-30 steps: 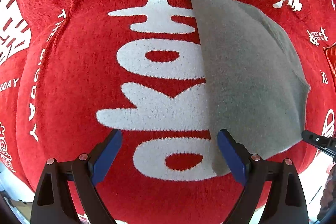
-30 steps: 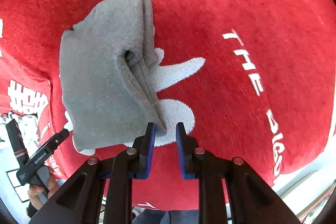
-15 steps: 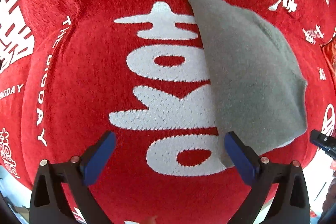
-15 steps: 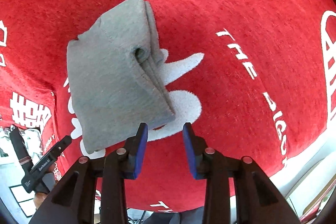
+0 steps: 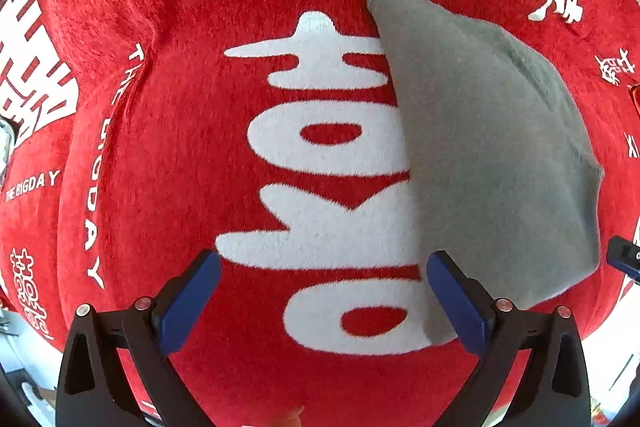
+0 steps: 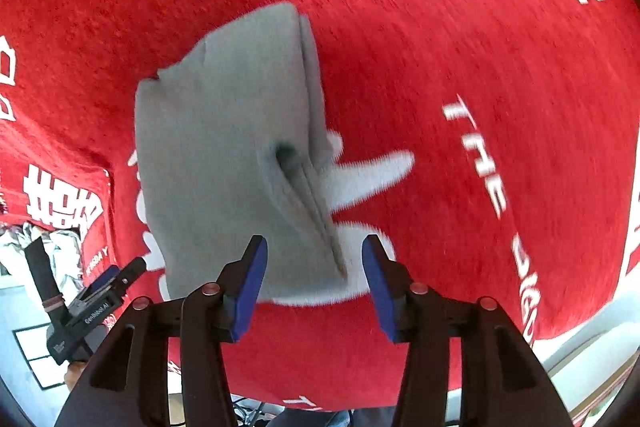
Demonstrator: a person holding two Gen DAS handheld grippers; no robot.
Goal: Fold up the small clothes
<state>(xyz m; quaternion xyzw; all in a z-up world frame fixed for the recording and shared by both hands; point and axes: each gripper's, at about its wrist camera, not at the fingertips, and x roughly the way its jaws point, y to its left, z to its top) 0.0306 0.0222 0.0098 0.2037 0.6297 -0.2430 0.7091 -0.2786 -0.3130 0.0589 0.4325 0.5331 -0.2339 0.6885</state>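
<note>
**Folded grey garment released on the red cloth**

A small folded grey fleece garment (image 6: 224,155) is laid flat on the red plush cloth with white lettering (image 5: 200,27) covering the table. The right claw (image 6: 314,283) is opening just above its six o'clock corner, nothing pinched. The left claw (image 5: 320,301) is spread wide, empty, the garment at its three o'clock.

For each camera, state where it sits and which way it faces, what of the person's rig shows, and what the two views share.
Left wrist: on the left gripper, facing down at the red blanket; jaws wide open, empty.
Right wrist: on the right gripper, facing steeply down at the folded grey garment; its jaws are opening around the garment's near corner without pressing it.
Shared: the garment and blanket; each view also catches the other gripper at its edge.
</note>
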